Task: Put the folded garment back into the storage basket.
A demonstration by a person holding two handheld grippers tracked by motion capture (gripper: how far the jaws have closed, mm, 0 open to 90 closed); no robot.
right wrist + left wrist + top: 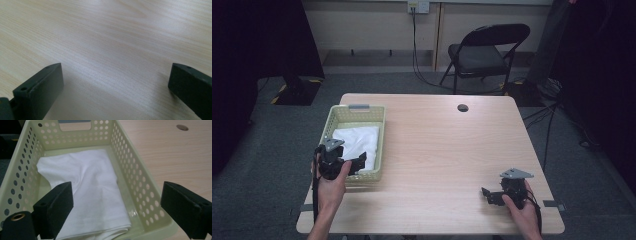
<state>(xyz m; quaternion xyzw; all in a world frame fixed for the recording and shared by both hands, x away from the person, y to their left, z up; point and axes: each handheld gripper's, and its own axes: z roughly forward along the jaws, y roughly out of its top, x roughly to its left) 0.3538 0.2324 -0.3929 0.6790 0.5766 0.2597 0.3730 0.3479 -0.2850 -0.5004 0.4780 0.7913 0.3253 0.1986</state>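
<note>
**Open left gripper over the basket, right gripper idle on bare wood**

While the left gripper (360,162) hangs at the lower left of the high view, its jaws stand wide apart above the near end of the basket (332,118), gripping nothing. One jaw is over the cloth (357,140); the other is out past the basket's near right rim. Seen from the left gripper view, the cloth (85,187) is white and folded, lying flat on the basket's floor and covering most of it, with its folded edge toward the bottom of the frame. The basket (138,178) is pale yellow with round holes in its walls and a handle slot at the top of the frame. It sits on the left part of the table (447,150). Toward the lower right of the high view, the right gripper (486,194) is held in a hand low over bare wood, well apart from the basket. Its jaws are spread wide with nothing between them.
</note>
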